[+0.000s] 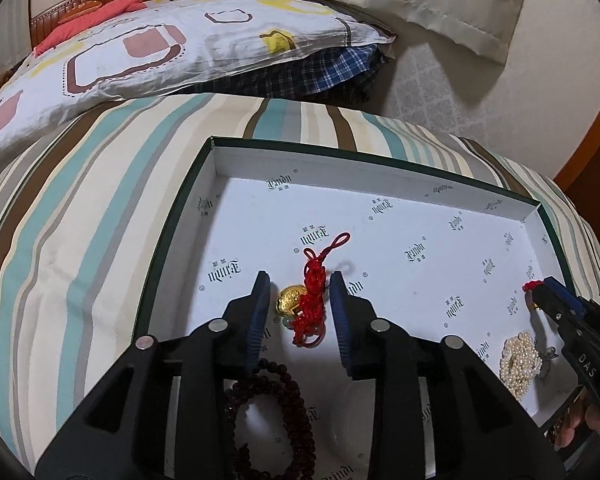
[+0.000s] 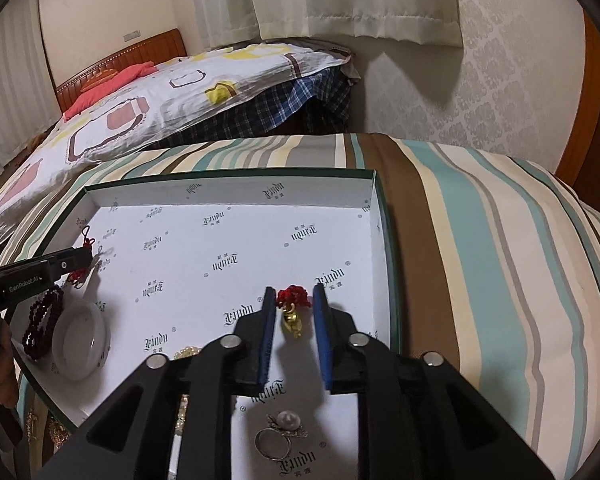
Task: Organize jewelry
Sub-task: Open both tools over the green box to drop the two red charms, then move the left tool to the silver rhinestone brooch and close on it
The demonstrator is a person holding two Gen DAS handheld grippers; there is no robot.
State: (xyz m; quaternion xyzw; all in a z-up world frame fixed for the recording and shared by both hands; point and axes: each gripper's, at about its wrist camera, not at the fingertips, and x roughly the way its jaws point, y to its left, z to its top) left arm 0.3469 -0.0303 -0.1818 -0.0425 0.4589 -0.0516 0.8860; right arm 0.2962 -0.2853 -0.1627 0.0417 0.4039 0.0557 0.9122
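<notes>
Jewelry lies spread over the floor of a shallow white-lined box lid (image 1: 370,168) on the striped bed (image 1: 80,240), so most pieces seem placed already. Near left are the dark bead strand (image 1: 268,412) and pale bangle (image 2: 80,340); near right, the pearl strand (image 1: 518,360) and pearl ring (image 2: 286,424). The left gripper (image 1: 300,284) has its fingers spread around the red-knotted gold charm (image 1: 306,302), not pressing. The right gripper (image 2: 294,296) likewise straddles a smaller red-knotted gold charm (image 2: 292,306). Both look just set down; little appears left.
</notes>
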